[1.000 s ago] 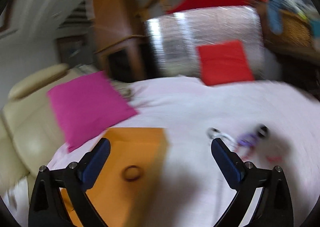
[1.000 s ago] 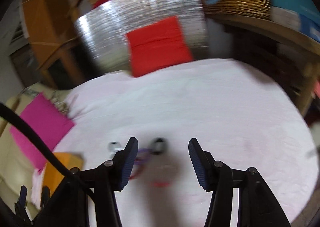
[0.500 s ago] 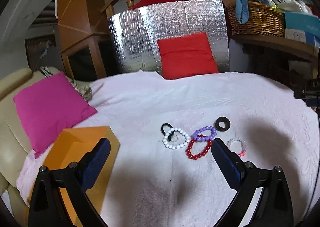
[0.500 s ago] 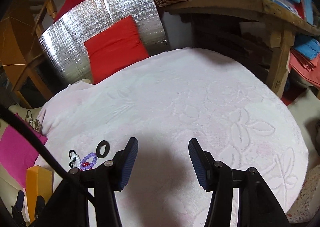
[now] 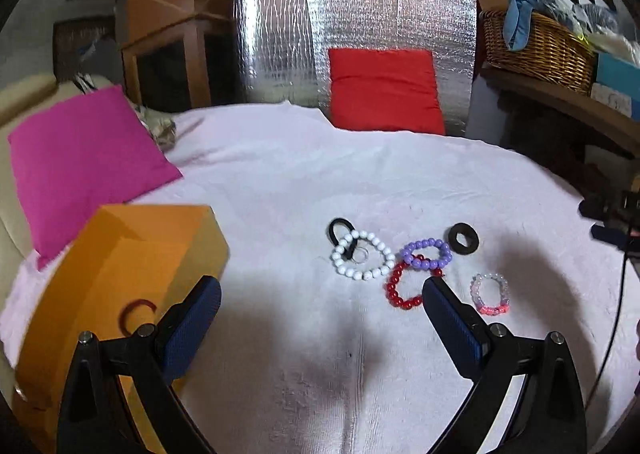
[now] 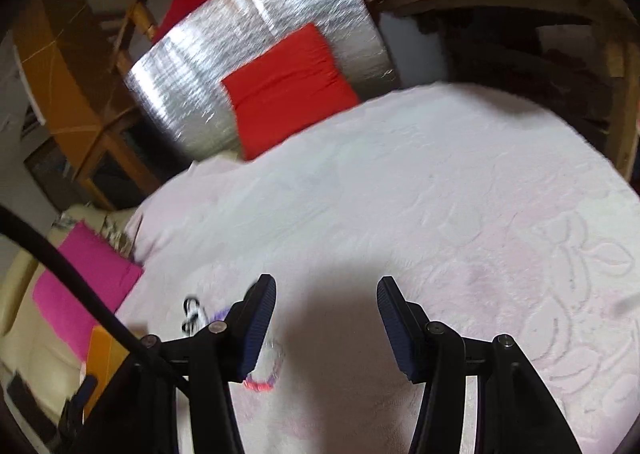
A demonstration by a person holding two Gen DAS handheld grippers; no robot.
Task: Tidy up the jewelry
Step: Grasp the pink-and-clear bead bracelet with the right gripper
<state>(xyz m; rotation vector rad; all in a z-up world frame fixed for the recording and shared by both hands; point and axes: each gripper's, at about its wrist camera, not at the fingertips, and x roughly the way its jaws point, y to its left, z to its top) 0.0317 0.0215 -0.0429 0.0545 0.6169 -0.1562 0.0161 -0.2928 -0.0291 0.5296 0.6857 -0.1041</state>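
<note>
Pink-white bedspread [image 5: 280, 181], bead bracelets clustered right of orange box [image 5: 132, 270], left claw [image 5: 320, 294] wide open, empty, right claw [image 6: 326, 290] likewise.

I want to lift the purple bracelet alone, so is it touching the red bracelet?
Touching. In the left wrist view the purple bracelet overlaps the upper edge of the red bracelet, beads against beads, with no cloth visible between them there.

Your pale pink embossed cloth [image 5: 280, 181] looks soft and matt. On it, the glossy white bead bracelet [image 5: 362, 258] and glossy red bead bracelet [image 5: 402, 288] shine. Behind stand a crinkled silver foil panel [image 5: 288, 37] and a rough woven wicker basket [image 5: 536, 49].
</note>
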